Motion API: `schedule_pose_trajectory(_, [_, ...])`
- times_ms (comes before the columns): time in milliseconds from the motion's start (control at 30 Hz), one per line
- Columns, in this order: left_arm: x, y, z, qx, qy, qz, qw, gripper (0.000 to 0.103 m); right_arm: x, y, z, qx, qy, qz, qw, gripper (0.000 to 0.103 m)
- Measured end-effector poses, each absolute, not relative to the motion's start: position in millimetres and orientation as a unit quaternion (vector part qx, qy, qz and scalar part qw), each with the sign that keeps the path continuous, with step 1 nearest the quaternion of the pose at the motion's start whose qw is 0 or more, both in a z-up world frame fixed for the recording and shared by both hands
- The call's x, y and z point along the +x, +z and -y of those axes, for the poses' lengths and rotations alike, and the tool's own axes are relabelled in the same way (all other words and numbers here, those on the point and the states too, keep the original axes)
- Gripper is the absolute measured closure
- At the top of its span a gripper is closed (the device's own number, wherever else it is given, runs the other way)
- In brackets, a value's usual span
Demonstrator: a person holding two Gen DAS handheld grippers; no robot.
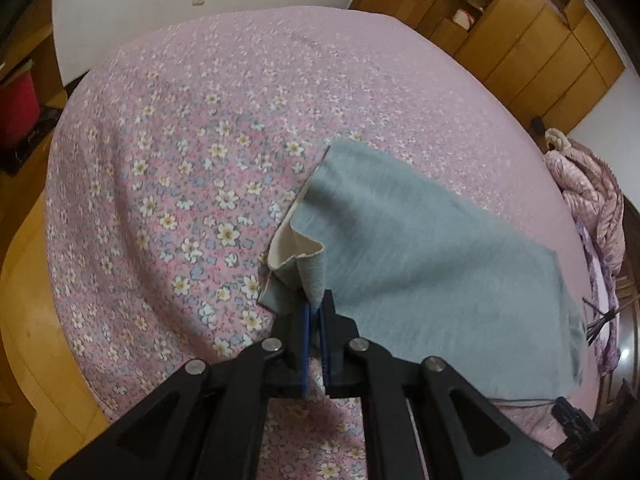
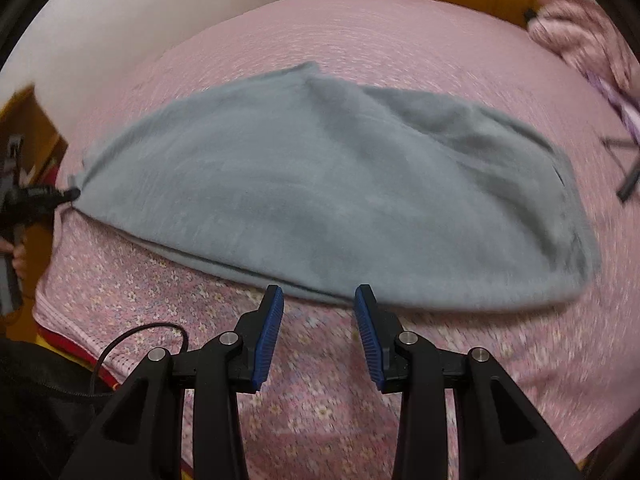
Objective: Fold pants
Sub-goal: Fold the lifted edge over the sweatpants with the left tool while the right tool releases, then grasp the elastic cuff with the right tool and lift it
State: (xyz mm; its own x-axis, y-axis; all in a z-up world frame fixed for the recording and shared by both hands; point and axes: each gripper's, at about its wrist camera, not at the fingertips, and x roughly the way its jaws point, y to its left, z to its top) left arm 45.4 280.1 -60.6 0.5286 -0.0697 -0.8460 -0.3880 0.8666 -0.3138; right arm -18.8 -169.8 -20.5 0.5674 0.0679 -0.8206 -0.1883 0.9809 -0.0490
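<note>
Grey fleece pants point(image 1: 420, 240) with a cream lining lie spread on a pink flowered bedspread point(image 1: 180, 160). My left gripper point(image 1: 316, 304) is shut on a corner of the pants, with the cloth pinched between its blue pads and the lining folded out just above. In the right wrist view the pants point(image 2: 320, 192) stretch across the bed. The left gripper point(image 2: 68, 194) shows there at the far left, pinching the cloth's left tip. My right gripper point(image 2: 319, 294) stands open just short of the near edge of the pants, with nothing between its fingers.
A pink padded jacket point(image 1: 588, 184) lies bunched at the bed's right side. Wooden cabinets point(image 1: 520, 32) line the back wall. Wooden floor point(image 1: 24, 280) borders the bed on the left. A black cable point(image 2: 132, 336) runs near my right gripper.
</note>
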Motion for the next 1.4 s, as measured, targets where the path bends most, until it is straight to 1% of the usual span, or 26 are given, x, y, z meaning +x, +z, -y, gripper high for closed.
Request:
schedule_pose_trajectory(133, [57, -58, -279, -0.242, 0.095, -0.476, 0.840, 0.098, -18, -19, 204, 0.033, 0.071, -0.462, 0.883, 0.065])
schedule_pose_trajectory(333, [63, -57, -279, -0.240, 0.096, -0.477, 0.840, 0.098, -10, -24, 219, 0.178, 0.146, -0.465, 0.855, 0.065])
schedule_pose_trajectory(533, [52, -54, -274, -0.236, 0.095, -0.476, 0.842, 0.098, 1, -44, 214, 0.249, 0.136, -0.486, 0.827, 0.065])
schedule_pose_trajectory(633, [49, -52, -274, -0.239, 0.093, -0.475, 0.842, 0.098, -2, -48, 221, 0.287, 0.133, -0.482, 0.817, 0.065])
schedule_pose_trajectory(900, [43, -47, -270, -0.240, 0.091, -0.475, 0.842, 0.098, -2, -40, 230, 0.306, 0.114, -0.457, 0.827, 0.065])
schedule_pose_trajectory(933, [43, -48, -271, -0.240, 0.091, -0.475, 0.842, 0.098, -1, -40, 230, 0.306, 0.111, -0.456, 0.828, 0.068])
schedule_pose_trajectory(1000, [43, -48, -271, -0.240, 0.091, -0.475, 0.842, 0.098, -2, -39, 229, 0.293, 0.102, -0.455, 0.835, 0.081])
schedule_pose_trajectory(1033, [43, -48, -271, -0.240, 0.091, -0.475, 0.842, 0.098, -3, -38, 228, 0.288, 0.099, -0.454, 0.838, 0.096])
schedule_pose_trajectory(1067, [42, -48, -272, -0.239, 0.090, -0.475, 0.842, 0.098, -4, -37, 228, 0.288, 0.100, -0.451, 0.839, 0.099])
schedule_pose_trajectory(1167, [38, -44, -273, -0.238, 0.089, -0.472, 0.845, 0.098, -16, -25, 224, 0.292, 0.111, -0.434, 0.845, 0.099])
schedule_pose_trajectory(1267, [35, -42, -275, -0.227, 0.090, -0.475, 0.845, 0.098, -22, -16, 219, 0.273, 0.115, -0.431, 0.852, 0.099])
schedule_pose_trajectory(1400, [32, -43, -277, -0.228, 0.091, -0.478, 0.843, 0.098, -18, -27, 217, 0.250, 0.099, -0.448, 0.853, 0.099])
